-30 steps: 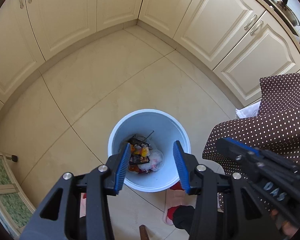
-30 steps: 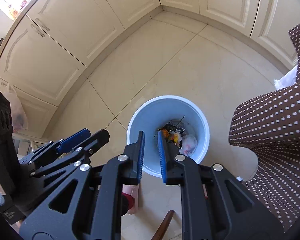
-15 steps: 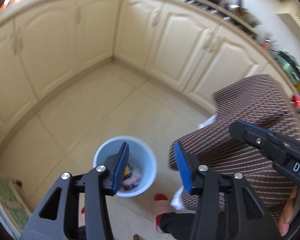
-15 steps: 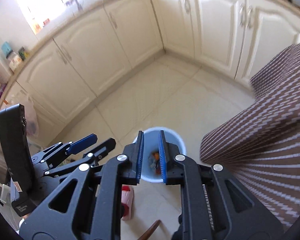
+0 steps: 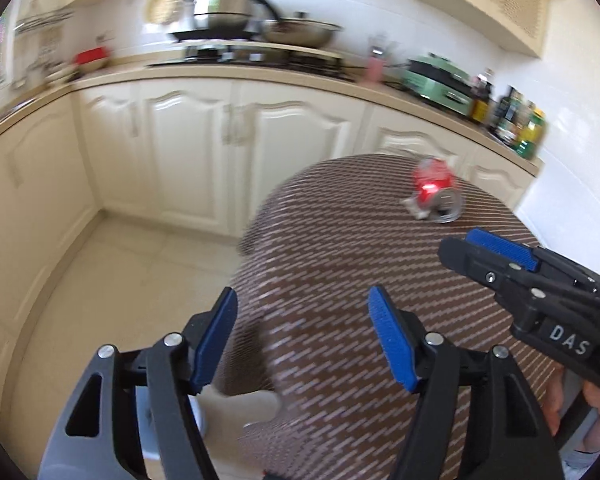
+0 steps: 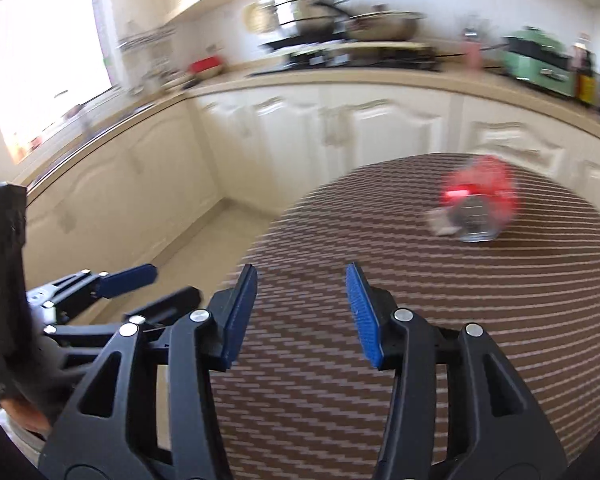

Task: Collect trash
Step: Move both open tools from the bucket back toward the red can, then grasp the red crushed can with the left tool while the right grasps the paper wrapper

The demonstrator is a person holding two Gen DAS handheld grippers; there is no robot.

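Left hand-held gripper (image 5: 302, 340): hanging over the near-left edge of the bench, jaws just been widening, now standing well apart with nothing between them.
Right hand-held gripper (image 6: 302, 312): hovering over the bench's near part, jaws just been opening, standing about half apart and gripping nothing.
Trash (image 5: 434, 192): lying on the far right part of the bench, well ahead of both grippers; blurred, seemingly a red crushed can with a grey end and a pale scrap beside it.
Bench (image 5: 340, 240): round, wearing a brown dotted cloth (image 6: 420, 300); its left rim is curving away above the floor.
Floor (image 5: 120, 272): pale tiles lying bare between the bench edge and the cabinets.
Cabinets (image 5: 188, 140): cream doors wrapping the corner, standing clear of the bench.
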